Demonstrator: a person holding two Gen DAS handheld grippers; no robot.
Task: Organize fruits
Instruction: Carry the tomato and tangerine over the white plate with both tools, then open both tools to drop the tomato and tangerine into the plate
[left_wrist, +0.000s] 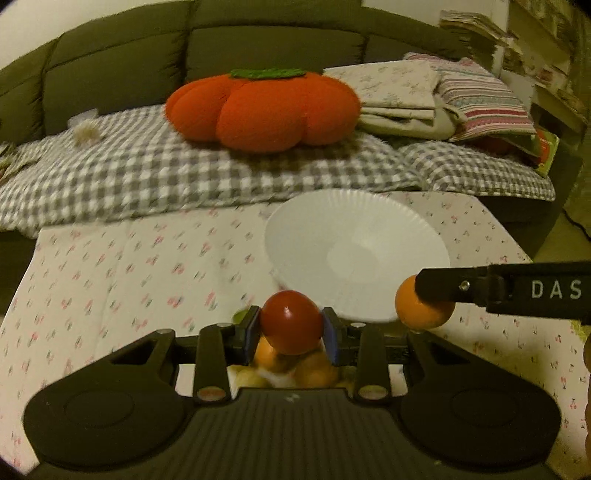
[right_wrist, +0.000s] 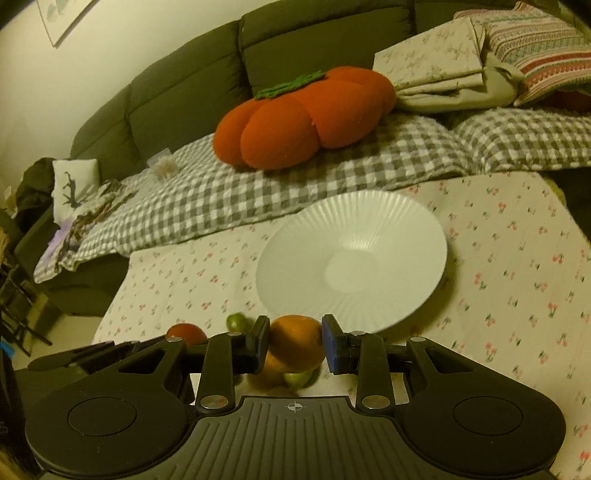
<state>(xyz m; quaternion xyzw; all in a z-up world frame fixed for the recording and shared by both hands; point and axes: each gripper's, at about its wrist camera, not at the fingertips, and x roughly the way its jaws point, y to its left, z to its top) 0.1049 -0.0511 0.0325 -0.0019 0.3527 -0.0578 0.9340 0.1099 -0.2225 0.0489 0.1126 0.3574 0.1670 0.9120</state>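
My left gripper (left_wrist: 291, 328) is shut on a red tomato-like fruit (left_wrist: 291, 321), held just in front of the near rim of a white ribbed plate (left_wrist: 354, 236). Orange fruits (left_wrist: 314, 369) lie below it. My right gripper (right_wrist: 294, 341) is shut on an orange fruit (right_wrist: 297, 341), near the plate's (right_wrist: 351, 254) front rim. In the left wrist view the right gripper (left_wrist: 424, 295) comes in from the right holding that orange (left_wrist: 417, 308). The red fruit (right_wrist: 186, 333) and a green fruit (right_wrist: 238, 322) show at the left of the right wrist view. Another green fruit (right_wrist: 297, 378) lies under the orange.
The table carries a white cloth with small cherry prints (left_wrist: 129, 273). Behind it is a dark sofa with a checked blanket (left_wrist: 147, 170), a big orange pumpkin cushion (left_wrist: 262, 107) and folded linens (left_wrist: 406, 96). The table's right edge (left_wrist: 517, 240) drops to the floor.
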